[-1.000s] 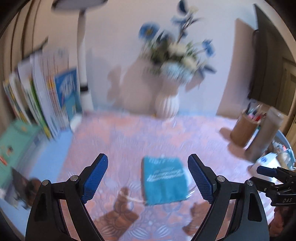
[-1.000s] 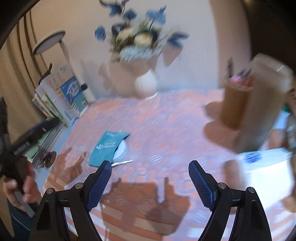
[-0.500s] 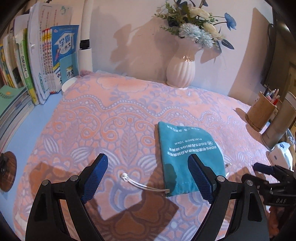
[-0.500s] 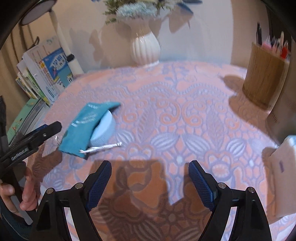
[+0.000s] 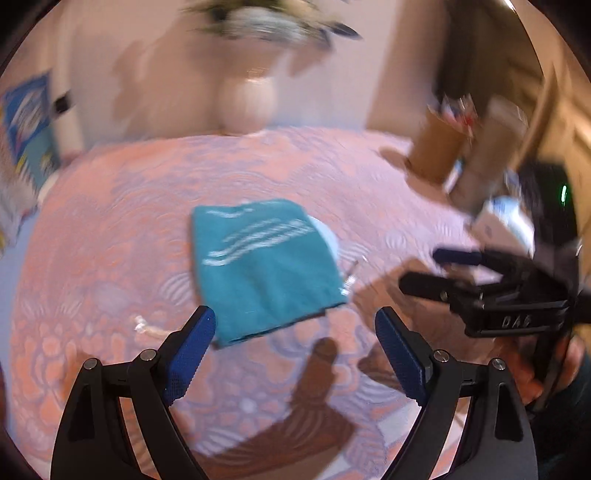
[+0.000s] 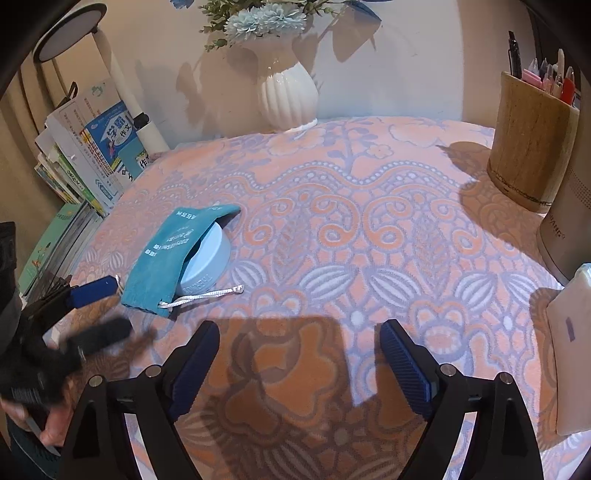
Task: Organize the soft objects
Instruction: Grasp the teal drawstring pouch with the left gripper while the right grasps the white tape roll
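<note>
Left wrist view, left to right. Far to my left stand blurred books [image 5: 26, 122]. My left gripper [image 5: 295, 343] has its blue-padded fingers [image 5: 190, 354] spread wide and holds nothing. Just ahead of it, between the two fingers' lines and touching neither, a teal drawstring pouch [image 5: 258, 266] lies flat on the patterned pink and orange cloth [image 5: 110, 221]. A pale blue round container [image 5: 327, 240] shows at the pouch's right edge, partly under it. A white vase [image 5: 246, 101] stands far ahead against the wall, blurred. To the right, my right gripper [image 5: 439, 271] comes in from the side, fingers apart and empty; beyond it stands a wooden pen holder [image 5: 439, 147].

Right wrist view, left to right. My left gripper [image 6: 101, 306] shows blurred at the left edge, its tip near the pouch's lower corner; whether they touch I cannot tell. The pouch [image 6: 166, 258] lies ahead and to the left of my right gripper [image 6: 299, 354], draped over the round container [image 6: 207, 258]; its white cord [image 6: 207, 295] trails on the cloth [image 6: 332, 221] towards me. My right gripper's fingers [image 6: 406, 369] are spread wide, well apart from the pouch, holding nothing. The books [image 6: 96, 147] and a white lamp [image 6: 70, 33] stand far left, the vase [image 6: 288, 92] far ahead, the pen holder [image 6: 528, 140] far right.
</note>
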Demonstrator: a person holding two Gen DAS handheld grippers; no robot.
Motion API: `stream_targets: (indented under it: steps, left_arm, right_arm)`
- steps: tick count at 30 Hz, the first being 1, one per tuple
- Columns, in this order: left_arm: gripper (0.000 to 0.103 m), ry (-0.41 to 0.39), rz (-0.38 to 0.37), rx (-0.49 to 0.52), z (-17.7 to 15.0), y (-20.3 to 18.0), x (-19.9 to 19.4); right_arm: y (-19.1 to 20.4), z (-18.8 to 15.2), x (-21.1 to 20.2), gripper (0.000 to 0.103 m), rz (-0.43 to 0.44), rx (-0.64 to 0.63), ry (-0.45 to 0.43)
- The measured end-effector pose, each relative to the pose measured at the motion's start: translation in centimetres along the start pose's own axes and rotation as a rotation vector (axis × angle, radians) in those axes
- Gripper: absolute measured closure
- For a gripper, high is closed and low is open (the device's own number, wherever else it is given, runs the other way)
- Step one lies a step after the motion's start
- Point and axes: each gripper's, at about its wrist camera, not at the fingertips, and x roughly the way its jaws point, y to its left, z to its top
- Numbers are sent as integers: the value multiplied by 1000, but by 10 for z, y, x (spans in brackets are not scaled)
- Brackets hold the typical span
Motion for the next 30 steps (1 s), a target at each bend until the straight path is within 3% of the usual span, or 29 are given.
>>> stream_targets:
  steps: [2,5,10,15,22,25,30]
  left_arm:
    - [15,33,50,54,5,-13,11]
    - [20,46,49,43,8,-12,18]
    - [61,24,33,-41,2,6,15]
    - [83,-26,22,-161,1,29,2]
    - [86,-60,133,-232,5,64,-26]
    - [86,-35,118,-249,6,80,-28]
    - [86,-10,121,-275,-2,93,-17]
  right_arm:
    - [0,0,0,15,-1,-1,0]
    - [0,-1,0,15,-2,0,0]
    - [2,-1,0,13,-3,-3,2]
    - [1,-1,-1,13,0,-1,1]
    - [20,9,-1,13,6,-43,53]
    - [44,23,-2,13,28,-105,49]
    - [88,36,27,14,-61,-311,41]
